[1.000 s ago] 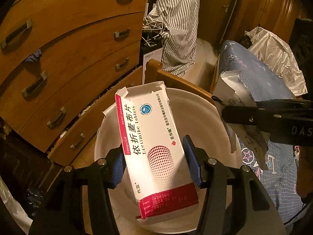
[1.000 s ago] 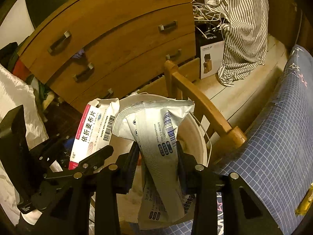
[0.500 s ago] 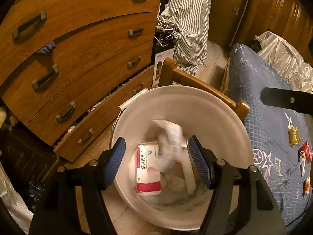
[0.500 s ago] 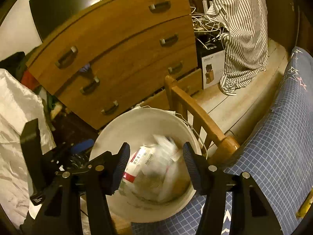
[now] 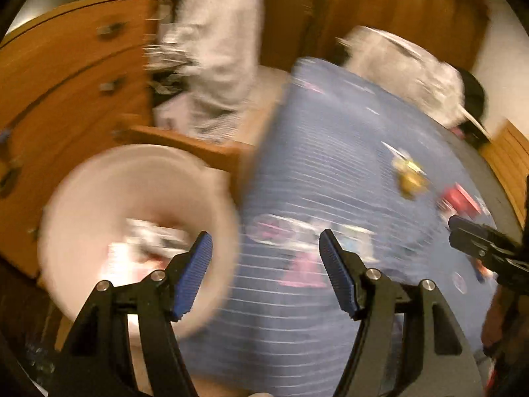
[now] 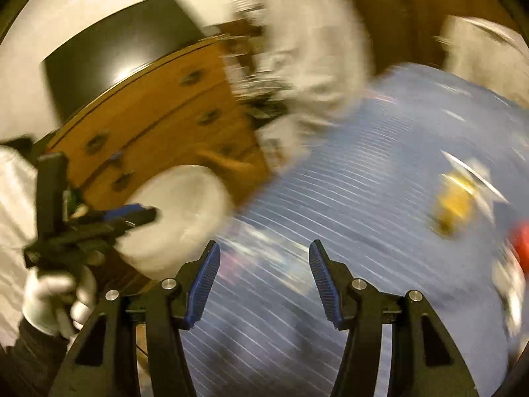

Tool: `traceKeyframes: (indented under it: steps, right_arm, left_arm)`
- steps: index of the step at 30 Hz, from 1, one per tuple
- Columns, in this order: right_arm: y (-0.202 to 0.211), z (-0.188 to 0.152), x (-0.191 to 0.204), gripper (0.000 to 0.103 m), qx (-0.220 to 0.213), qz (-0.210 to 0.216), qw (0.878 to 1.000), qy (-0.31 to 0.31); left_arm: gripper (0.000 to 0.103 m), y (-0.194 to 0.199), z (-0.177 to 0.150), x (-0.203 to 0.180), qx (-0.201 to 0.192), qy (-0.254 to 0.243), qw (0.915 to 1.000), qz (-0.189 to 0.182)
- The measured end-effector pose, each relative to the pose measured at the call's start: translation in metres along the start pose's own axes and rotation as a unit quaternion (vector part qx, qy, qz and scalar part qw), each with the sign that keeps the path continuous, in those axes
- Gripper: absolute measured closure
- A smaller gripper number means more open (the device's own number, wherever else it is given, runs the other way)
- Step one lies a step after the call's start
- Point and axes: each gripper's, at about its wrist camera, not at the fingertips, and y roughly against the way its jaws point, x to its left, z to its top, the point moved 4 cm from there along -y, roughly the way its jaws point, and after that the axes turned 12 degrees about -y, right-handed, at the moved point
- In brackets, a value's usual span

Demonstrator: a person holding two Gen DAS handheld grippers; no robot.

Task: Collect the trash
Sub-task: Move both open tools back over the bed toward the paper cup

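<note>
Both views are motion-blurred. The white round bin sits at the lower left with a red-and-white medicine box and crumpled packaging inside; it also shows in the right wrist view. My left gripper is open and empty, over the bin's right rim and the blue bedspread. My right gripper is open and empty over the bedspread. A yellow wrapper and a red piece lie on the bed; they show in the right wrist view as the yellow wrapper and red piece.
A wooden chest of drawers stands at the left, with a striped garment hanging beside it. A wooden chair rail runs behind the bin. A white plastic bag lies at the bed's far end.
Both grippers let go of the medicine box and the packet, which fell into the bin. Both views have since swung right, from the bin toward the bed.
</note>
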Motion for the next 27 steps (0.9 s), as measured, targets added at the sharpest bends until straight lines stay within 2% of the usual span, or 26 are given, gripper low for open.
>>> traceKeyframes:
  steps: [3,5,7,9,11,14,15,16,17,19,22,27]
  right_arm:
    - [0.067,-0.023,-0.098,0.046,-0.053,-0.059,0.995,-0.061]
    - [0.120,-0.038,-0.164,0.046,-0.108,-0.109,0.983,-0.104]
    - [0.150,-0.051,-0.212,0.046,-0.141,-0.144,0.969,-0.141]
    - [0.158,-0.063,-0.258,0.045,-0.135,-0.158,0.960,-0.186]
    - [0.146,-0.072,-0.283,0.045,-0.102,-0.150,0.960,-0.211]
    - [0.119,-0.075,-0.273,0.044,-0.051,-0.109,0.972,-0.200]
    - [0.115,-0.073,-0.247,0.047,-0.036,-0.052,0.985,-0.159]
    - [0.119,-0.071,-0.218,0.048,-0.036,0.000,0.993,-0.110]
    - [0.130,-0.069,-0.190,0.048,-0.050,0.034,0.997,-0.054]
    - [0.144,-0.065,-0.184,0.048,-0.069,0.040,0.996,-0.041]
    - [0.163,-0.065,-0.218,0.048,-0.093,0.032,0.992,-0.083]
    - [0.168,-0.092,-0.262,0.047,-0.078,-0.024,0.990,-0.117]
  left_arm:
    - [0.039,-0.023,-0.002,-0.063,0.013,-0.030,0.9978,-0.057]
    - [0.039,-0.036,-0.005,-0.094,0.024,-0.043,0.9955,-0.080]
    - [0.039,-0.050,-0.008,-0.126,0.035,-0.059,0.9929,-0.097]
    - [0.039,-0.059,-0.010,-0.152,0.044,-0.066,0.9903,-0.115]
    - [0.039,-0.066,-0.010,-0.176,0.052,-0.073,0.9875,-0.129]
    - [0.039,-0.069,-0.013,-0.202,0.058,-0.086,0.9849,-0.138]
    - [0.039,-0.072,-0.014,-0.211,0.062,-0.092,0.9841,-0.139]
    - [0.039,-0.073,-0.015,-0.216,0.063,-0.096,0.9838,-0.137]
    - [0.039,-0.074,-0.016,-0.221,0.064,-0.099,0.9835,-0.137]
    - [0.039,-0.078,-0.019,-0.232,0.072,-0.105,0.9824,-0.137]
    - [0.039,-0.082,-0.022,-0.247,0.079,-0.120,0.9798,-0.139]
    - [0.034,-0.091,-0.024,-0.265,0.091,-0.150,0.9733,-0.148]
